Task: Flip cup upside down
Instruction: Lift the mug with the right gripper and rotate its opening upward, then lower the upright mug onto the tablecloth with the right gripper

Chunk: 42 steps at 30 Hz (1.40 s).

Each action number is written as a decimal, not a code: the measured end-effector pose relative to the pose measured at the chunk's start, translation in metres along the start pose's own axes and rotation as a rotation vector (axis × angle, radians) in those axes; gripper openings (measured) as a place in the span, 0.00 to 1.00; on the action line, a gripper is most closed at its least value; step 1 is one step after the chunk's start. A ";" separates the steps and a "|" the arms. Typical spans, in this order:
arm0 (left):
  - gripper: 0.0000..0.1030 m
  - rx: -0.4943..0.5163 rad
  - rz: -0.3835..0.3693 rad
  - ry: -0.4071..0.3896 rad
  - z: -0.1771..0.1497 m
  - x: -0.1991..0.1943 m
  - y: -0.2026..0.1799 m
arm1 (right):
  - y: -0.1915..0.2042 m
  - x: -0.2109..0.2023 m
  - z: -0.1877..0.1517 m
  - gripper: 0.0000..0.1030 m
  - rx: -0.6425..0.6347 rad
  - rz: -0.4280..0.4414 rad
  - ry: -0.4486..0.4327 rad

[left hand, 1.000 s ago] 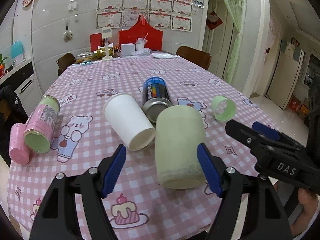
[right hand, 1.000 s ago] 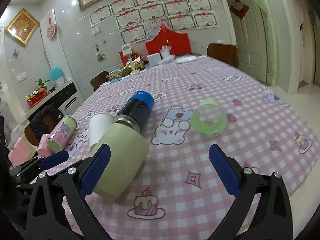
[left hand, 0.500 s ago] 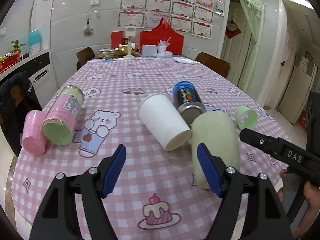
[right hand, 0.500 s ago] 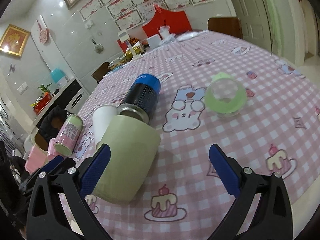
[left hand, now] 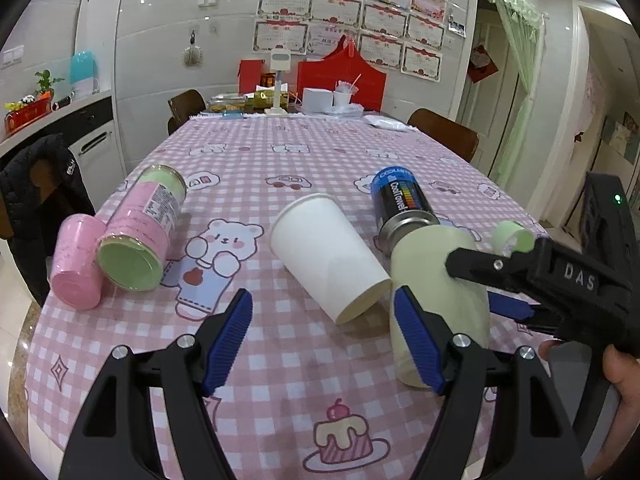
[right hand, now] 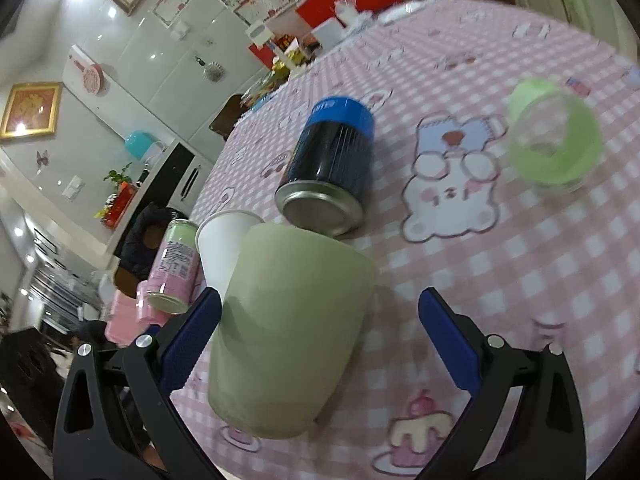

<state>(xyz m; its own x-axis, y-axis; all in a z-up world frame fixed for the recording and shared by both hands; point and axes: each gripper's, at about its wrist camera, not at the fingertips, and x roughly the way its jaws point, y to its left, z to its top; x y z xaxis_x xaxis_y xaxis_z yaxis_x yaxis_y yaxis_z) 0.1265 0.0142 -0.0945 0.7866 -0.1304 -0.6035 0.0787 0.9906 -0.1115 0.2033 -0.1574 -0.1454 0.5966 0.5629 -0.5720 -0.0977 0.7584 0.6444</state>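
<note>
A pale green cup [left hand: 440, 280] lies on its side on the pink checked tablecloth, base towards me; it also shows in the right wrist view [right hand: 288, 332]. My right gripper [right hand: 320, 340] is open, with the cup between its blue pads, close to the left one. My left gripper [left hand: 324, 340] is open and empty; the cup lies just outside its right pad [left hand: 420, 344]. The right gripper's black body [left hand: 560, 284] reaches in over the cup from the right.
A white paper cup [left hand: 328, 252] lies on its side left of the green cup. A blue-capped black can [left hand: 400, 208], a pink can [left hand: 140, 232], a pink cup [left hand: 76, 264] and a small green cup [right hand: 552, 136] also lie on the table [left hand: 280, 160]. Boxes and chairs stand at the far end.
My left gripper has drawn back to the left, so the green cup is now outside its right pad. My right gripper has moved in around the cup.
</note>
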 end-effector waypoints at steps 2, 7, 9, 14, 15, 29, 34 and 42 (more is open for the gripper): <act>0.70 0.005 0.002 0.005 -0.001 0.002 0.000 | 0.001 0.004 0.003 0.92 0.010 0.010 0.014; 0.70 0.004 0.002 0.011 -0.001 0.007 0.001 | 0.006 0.014 0.006 0.92 0.009 0.033 0.028; 0.70 0.001 0.000 0.013 -0.001 0.009 0.002 | 0.007 0.018 0.005 0.92 0.011 0.052 0.042; 0.70 -0.004 0.001 0.015 -0.001 0.010 0.006 | 0.007 0.021 0.006 0.81 -0.014 0.056 0.032; 0.70 -0.006 0.000 0.015 -0.001 0.010 0.006 | 0.007 0.021 0.006 0.79 -0.023 0.058 0.031; 0.70 -0.016 -0.001 0.012 0.000 0.006 0.004 | 0.015 -0.002 -0.003 0.79 -0.149 0.017 -0.042; 0.70 -0.012 -0.012 0.009 -0.001 0.004 0.000 | 0.019 -0.013 -0.006 0.78 -0.200 -0.020 -0.081; 0.70 -0.005 -0.016 0.006 -0.001 0.002 -0.006 | 0.029 -0.032 -0.008 0.78 -0.328 -0.144 -0.179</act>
<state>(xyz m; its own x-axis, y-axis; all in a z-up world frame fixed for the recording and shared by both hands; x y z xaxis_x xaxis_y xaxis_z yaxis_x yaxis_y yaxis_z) 0.1272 0.0074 -0.0963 0.7814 -0.1464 -0.6066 0.0879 0.9882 -0.1252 0.1750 -0.1508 -0.1122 0.7494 0.3988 -0.5286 -0.2344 0.9064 0.3514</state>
